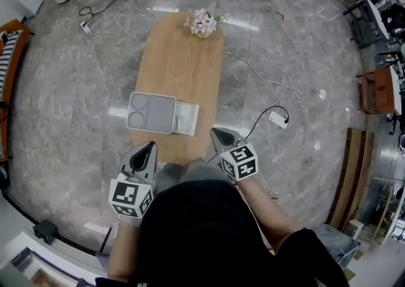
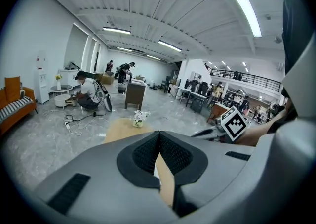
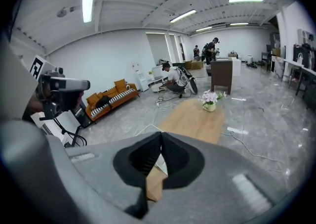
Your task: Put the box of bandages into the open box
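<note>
An open pale grey box [image 1: 152,113] with two round recesses lies on the near end of the oval wooden table [image 1: 180,57]. A flat white part [image 1: 187,118] touches its right side; whether that is the box of bandages I cannot tell. My left gripper [image 1: 150,145] hovers just short of the table's near edge, shut and empty. My right gripper [image 1: 215,131] hangs over the near right edge, also shut with nothing in it. In the left gripper view the jaws [image 2: 158,134] meet, and in the right gripper view the jaws [image 3: 161,134] meet too.
A small pot of pink flowers [image 1: 204,23] stands at the table's far end. Cables and a white power adapter [image 1: 278,119] lie on the marble floor to the right. An orange sofa [image 1: 9,45] is at the left and wooden furniture [image 1: 380,89] at the right. People work far back in the hall.
</note>
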The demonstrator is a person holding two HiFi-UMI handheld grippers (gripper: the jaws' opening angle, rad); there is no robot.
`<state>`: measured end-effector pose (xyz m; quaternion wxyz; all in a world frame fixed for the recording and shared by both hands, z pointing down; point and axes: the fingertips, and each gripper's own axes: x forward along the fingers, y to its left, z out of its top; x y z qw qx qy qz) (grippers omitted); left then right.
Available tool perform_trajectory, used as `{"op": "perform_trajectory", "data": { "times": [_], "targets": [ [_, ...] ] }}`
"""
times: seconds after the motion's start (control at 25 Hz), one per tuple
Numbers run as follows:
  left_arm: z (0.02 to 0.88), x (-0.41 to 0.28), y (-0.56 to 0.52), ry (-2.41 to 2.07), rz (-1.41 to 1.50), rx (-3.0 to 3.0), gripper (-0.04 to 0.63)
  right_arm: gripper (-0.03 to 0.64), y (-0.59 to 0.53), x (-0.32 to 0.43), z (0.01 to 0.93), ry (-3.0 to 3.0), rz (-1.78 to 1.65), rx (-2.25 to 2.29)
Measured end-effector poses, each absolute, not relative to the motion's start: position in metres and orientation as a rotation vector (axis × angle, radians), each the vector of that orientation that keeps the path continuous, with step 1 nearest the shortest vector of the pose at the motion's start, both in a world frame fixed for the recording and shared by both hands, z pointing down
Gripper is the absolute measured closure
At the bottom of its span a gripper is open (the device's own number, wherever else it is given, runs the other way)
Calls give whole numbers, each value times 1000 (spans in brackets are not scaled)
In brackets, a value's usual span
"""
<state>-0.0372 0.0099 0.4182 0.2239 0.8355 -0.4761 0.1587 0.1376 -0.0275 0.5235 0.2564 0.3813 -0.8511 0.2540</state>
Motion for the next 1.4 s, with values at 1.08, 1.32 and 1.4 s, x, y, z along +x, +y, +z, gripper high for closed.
{"op": "perform_trajectory", "data": {
  "times": [1.08,1.32,1.4],
  "targets": [
    [391,-11,4,-1175,425,2445,583,618,7,178,401,-2489,514,1280],
    [391,-18,6,-1159,422,2458,583,620,11,165,401,-2486,499,1273],
    [391,-19,8,-1155,419,2461,583,618,14,163,401,-2482,501,1279]
  ]
}}
